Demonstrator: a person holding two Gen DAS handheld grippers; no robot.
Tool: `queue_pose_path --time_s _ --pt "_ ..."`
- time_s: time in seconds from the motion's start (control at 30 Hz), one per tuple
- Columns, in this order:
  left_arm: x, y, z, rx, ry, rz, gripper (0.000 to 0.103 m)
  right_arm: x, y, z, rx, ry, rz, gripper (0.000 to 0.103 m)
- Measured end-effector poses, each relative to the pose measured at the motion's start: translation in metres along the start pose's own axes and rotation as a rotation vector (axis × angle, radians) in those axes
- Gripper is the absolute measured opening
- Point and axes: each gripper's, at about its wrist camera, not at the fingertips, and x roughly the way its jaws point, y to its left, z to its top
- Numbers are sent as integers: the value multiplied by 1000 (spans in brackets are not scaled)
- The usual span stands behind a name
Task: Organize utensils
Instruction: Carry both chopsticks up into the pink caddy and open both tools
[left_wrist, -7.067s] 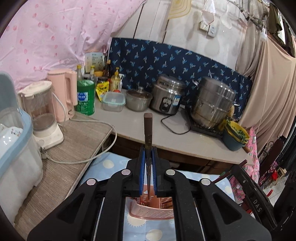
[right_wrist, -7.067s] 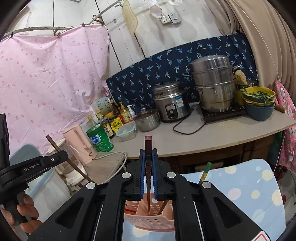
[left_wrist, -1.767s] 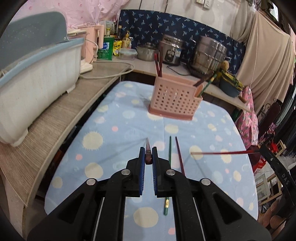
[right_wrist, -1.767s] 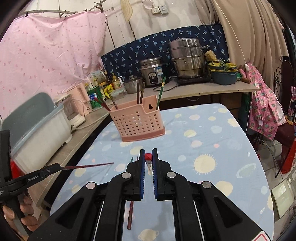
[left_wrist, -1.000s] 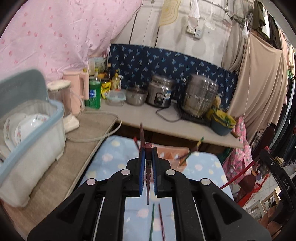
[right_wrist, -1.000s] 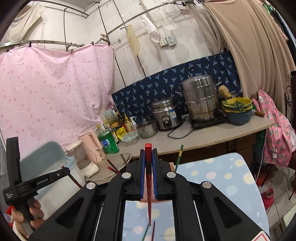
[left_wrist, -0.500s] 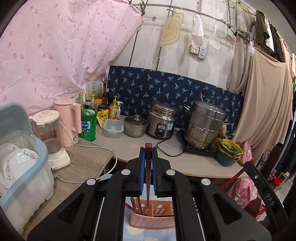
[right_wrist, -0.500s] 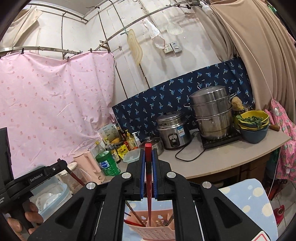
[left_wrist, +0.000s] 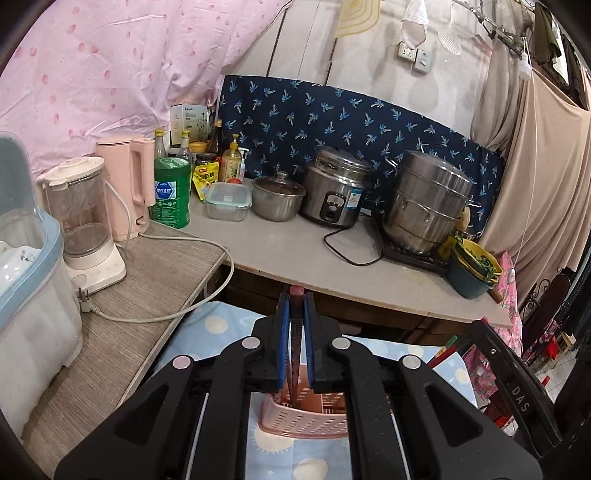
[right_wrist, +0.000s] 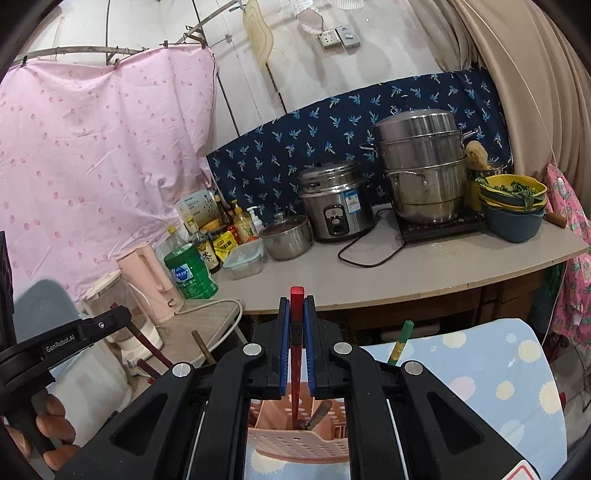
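Observation:
My left gripper (left_wrist: 295, 306) is shut on a dark brown chopstick (left_wrist: 295, 332) held upright, its lower end down inside the pink perforated utensil holder (left_wrist: 303, 428). My right gripper (right_wrist: 296, 310) is shut on a red chopstick (right_wrist: 295, 354), also upright, its tip inside the same pink holder (right_wrist: 295, 446). Other chopsticks stand in the holder, among them a green one (right_wrist: 399, 341) and brown ones (right_wrist: 201, 347). The left gripper also shows at the left of the right wrist view (right_wrist: 74, 336), with the brown chopstick below it.
The holder stands on a table with a blue dotted cloth (right_wrist: 498, 387). Behind it is a grey counter (left_wrist: 295, 254) with a rice cooker (left_wrist: 334, 195), steamer pot (left_wrist: 424, 206), bottles, kettle and blender. A dish bin (left_wrist: 29, 295) is at left.
Both grippers have sunk lower over the pink holder, and each chopstick now reaches deeper into it. The top of the brown chopstick stands lower against the counter.

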Motion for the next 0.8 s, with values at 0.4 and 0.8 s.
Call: queue_pose_path --time_s 0.4,0.8 --pt "-40 -2 -21 50 -34 42 46 -47 7 -16 -19 -11 5 34" --pt "-87 1 -70 99 6 77 52 -109 22 -64 -41 15 26 43"
